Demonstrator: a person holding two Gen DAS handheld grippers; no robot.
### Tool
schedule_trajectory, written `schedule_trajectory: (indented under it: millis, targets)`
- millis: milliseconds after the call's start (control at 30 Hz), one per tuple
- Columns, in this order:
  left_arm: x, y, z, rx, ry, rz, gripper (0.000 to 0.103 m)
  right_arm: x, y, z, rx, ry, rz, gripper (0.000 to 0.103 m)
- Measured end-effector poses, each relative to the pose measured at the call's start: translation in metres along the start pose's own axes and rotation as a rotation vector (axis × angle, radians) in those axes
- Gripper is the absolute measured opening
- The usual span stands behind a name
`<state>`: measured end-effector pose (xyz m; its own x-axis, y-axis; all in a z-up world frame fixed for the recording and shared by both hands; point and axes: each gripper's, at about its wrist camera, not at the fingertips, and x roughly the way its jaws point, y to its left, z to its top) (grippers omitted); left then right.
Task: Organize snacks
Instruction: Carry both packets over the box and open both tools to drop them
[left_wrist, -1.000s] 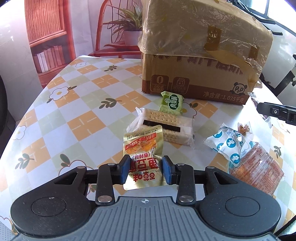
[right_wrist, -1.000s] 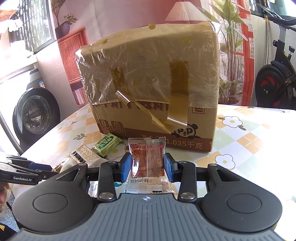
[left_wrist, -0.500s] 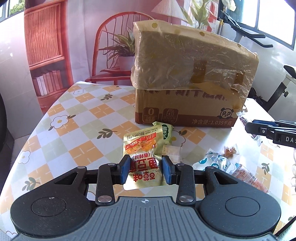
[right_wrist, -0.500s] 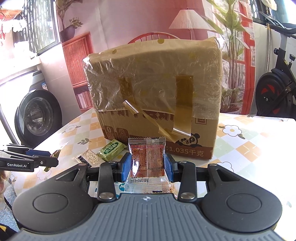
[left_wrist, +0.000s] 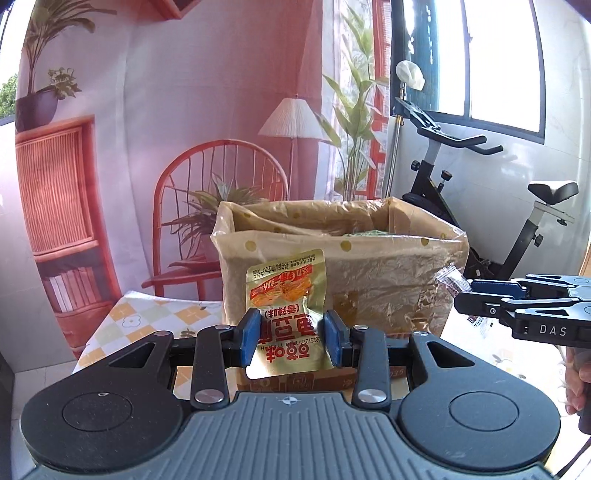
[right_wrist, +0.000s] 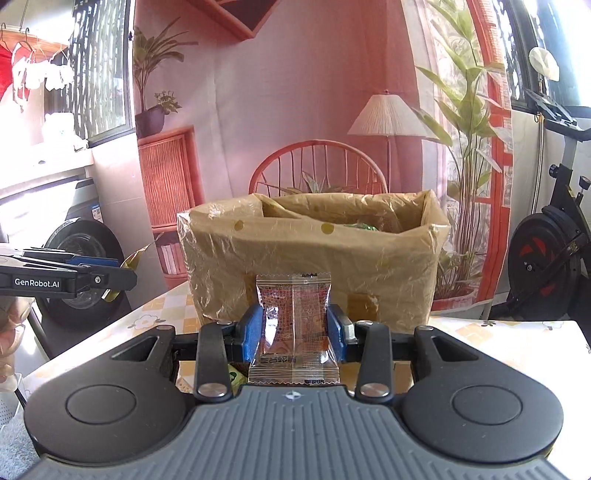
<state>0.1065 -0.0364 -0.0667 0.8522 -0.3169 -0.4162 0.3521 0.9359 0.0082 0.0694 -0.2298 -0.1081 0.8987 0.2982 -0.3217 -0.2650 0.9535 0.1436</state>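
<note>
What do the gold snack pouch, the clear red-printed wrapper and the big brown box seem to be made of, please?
Gold snack pouch: glossy metallic foil laminate, mirror-like glints. Clear red-printed wrapper: thin transparent plastic film, crimped serrated ends. Big brown box: cardboard, apparently covered in crinkly shiny plastic film.

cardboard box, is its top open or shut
Open. The plastic-lined brown cardboard box has no lid over it: both wrist views look past its front rim into the interior, where a green packet lies.
</note>
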Motion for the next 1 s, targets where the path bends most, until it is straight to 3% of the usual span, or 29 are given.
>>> schedule_trajectory:
  millis: [233,567,667,700,733,1000]
  targets:
    - [0.029,-0.014,0.052,0.043,-0.067,-0.025,0.039,0.014,-0.019,0.051,-0.03,-0.076,-0.04,0.04]
    - [0.119,-0.023,0.082,0.07,0.034,-0.022,0.042,0.079,-0.061,0.086,0.023,-0.021,-0.125,0.041]
    - [0.13,-0.018,0.083,0.043,0.062,-0.018,0.047,0.087,-0.067,0.085,0.05,-0.002,-0.14,0.048]
    - [0.135,-0.016,0.086,0.031,0.07,-0.009,0.047,0.088,-0.068,0.084,0.057,0.0,-0.145,0.056]
    - [0.136,-0.014,0.086,0.021,0.076,-0.004,0.048,0.087,-0.069,0.083,0.062,-0.001,-0.149,0.061]
    - [0.111,0.002,0.075,0.008,0.109,0.022,0.053,0.058,-0.065,0.075,0.111,-0.015,-0.102,0.061]
